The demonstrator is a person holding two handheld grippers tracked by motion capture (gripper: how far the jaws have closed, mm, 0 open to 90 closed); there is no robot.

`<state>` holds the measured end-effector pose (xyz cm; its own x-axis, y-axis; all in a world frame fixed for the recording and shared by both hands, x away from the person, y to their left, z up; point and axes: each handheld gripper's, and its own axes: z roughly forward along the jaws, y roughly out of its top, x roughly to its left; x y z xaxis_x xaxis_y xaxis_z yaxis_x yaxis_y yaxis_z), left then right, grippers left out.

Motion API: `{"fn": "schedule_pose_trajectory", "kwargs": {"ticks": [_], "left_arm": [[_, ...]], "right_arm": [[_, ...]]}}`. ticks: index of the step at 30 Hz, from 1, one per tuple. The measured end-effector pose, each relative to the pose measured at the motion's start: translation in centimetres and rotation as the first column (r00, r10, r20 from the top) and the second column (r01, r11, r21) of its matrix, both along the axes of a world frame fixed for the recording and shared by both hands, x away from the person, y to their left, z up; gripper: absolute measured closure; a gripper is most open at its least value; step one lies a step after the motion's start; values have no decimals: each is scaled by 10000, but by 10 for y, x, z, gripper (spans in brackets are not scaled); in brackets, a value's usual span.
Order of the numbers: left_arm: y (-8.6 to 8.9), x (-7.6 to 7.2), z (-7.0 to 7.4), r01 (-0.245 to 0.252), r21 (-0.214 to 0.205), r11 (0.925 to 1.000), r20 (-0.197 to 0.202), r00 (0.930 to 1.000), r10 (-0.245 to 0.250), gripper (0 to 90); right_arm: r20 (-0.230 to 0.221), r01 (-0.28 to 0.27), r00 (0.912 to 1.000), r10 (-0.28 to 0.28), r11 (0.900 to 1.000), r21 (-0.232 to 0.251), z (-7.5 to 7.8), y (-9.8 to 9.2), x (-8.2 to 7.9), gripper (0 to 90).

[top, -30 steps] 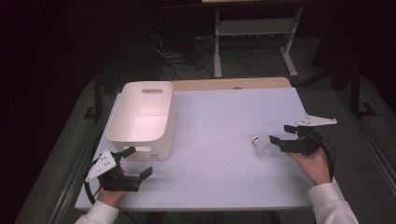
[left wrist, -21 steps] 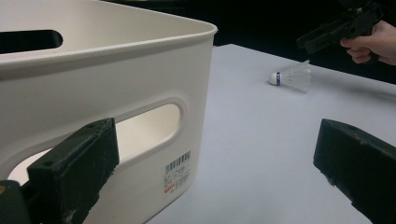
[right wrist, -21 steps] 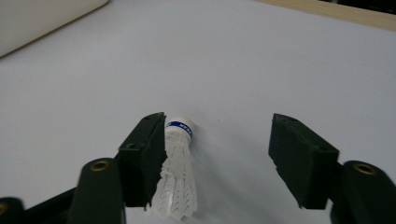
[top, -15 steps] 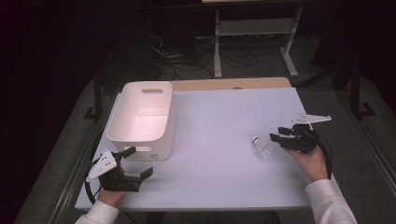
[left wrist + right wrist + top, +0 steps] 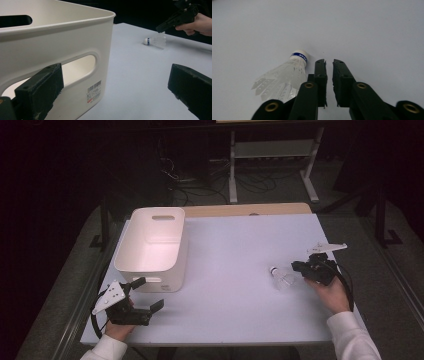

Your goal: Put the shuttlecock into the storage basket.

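White bin (image 5: 152,242) blocks the table's (image 5: 235,270) left — middle lies open.

A white sticker (image 5: 94,91) with a barcode and small print too fine to read sits low on the bin's (image 5: 75,32) end wall. The shuttlecock (image 5: 284,78) has a blue band with white letters, too small to make out.

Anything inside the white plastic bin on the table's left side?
The white plastic bin looks empty: its bare floor and walls show in the high view. The strip behind its near wall is covered.
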<state>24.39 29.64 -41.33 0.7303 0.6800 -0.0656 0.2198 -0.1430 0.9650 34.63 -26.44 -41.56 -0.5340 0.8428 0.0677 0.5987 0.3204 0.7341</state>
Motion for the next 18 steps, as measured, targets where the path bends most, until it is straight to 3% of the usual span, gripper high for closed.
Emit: {"fn": "schedule_pose_trajectory", "kwargs": {"ticks": [5, 7, 8, 10, 11, 18], "left_arm": [[0, 0, 0, -14, 4, 10000, -13, 10000, 14, 0], [0, 0, 0, 1, 56, 10000, -20, 10000, -1, 0], [0, 0, 0, 3, 53, 10000, -22, 10000, -3, 0], [0, 0, 0, 4, 50, 10000, -19, 10000, -3, 0], [0, 0, 0, 2, 47, 10000, -12, 10000, -2, 0], [0, 0, 0, 17, 67, 10000, -26, 10000, -17, 0]], "right_arm": [[-267, 240, 9993, -246, 9995, -218, -3, 0, 1, 883], [-548, 274, 9981, -289, 9992, -274, -6, -1, 2, 883], [-926, 291, 9952, -318, 9991, -305, -9, 0, 3, 884], [-923, 196, 9955, -227, 9992, -346, -10, 0, 4, 883], [-1231, 180, 9922, -215, 9994, -296, -12, 1, 3, 884], [-1536, -35, 9881, -2, 9997, -238, -17, 2, 1, 884]]}}
